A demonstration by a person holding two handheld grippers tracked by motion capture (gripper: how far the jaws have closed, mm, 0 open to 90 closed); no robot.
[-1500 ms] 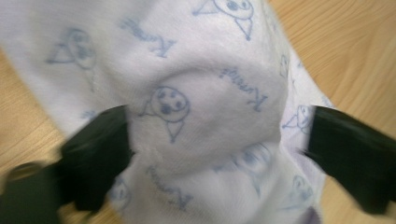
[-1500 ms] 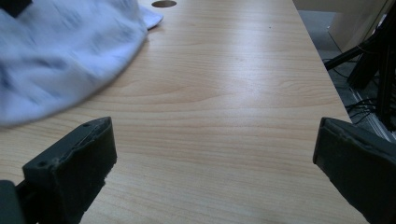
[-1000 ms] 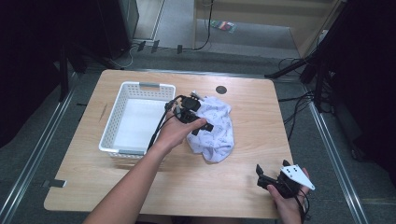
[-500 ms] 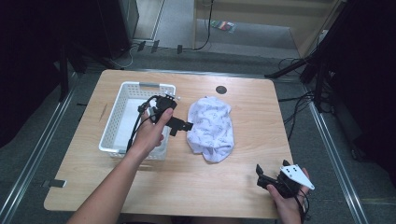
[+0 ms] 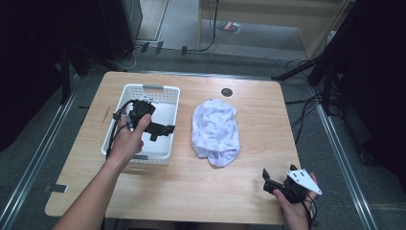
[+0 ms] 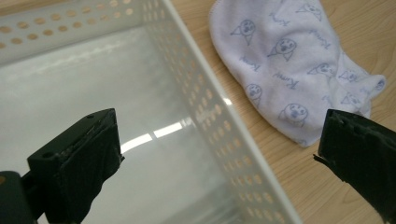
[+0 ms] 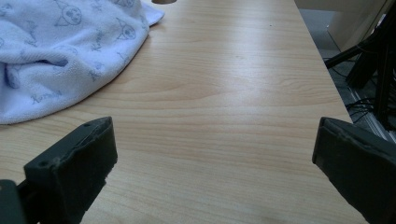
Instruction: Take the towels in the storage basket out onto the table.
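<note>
A white towel with a blue printed pattern [image 5: 215, 130] lies crumpled in the middle of the wooden table [image 5: 191, 191]. To its left stands a white perforated basket [image 5: 128, 94], nothing inside it. My left gripper [image 5: 162, 131] hovers over the basket's right side, open, jaws wide apart and nothing between them. In the left gripper view the basket wall [image 6: 210, 116] runs between the jaws and the towel [image 6: 289, 60] lies beyond. My right gripper [image 5: 269, 181] rests open near the table's front right edge. The right gripper view has the towel [image 7: 60, 51] at upper left.
A dark round hole [image 5: 227, 91] sits in the table top behind the towel. Cables and dark stands crowd the floor beyond the table's far and right edges. Bare wood stretches between the towel and the right gripper.
My left gripper has let go of the towel and moved left from it to above the basket. The towel stays on the table. The right gripper has not moved.
</note>
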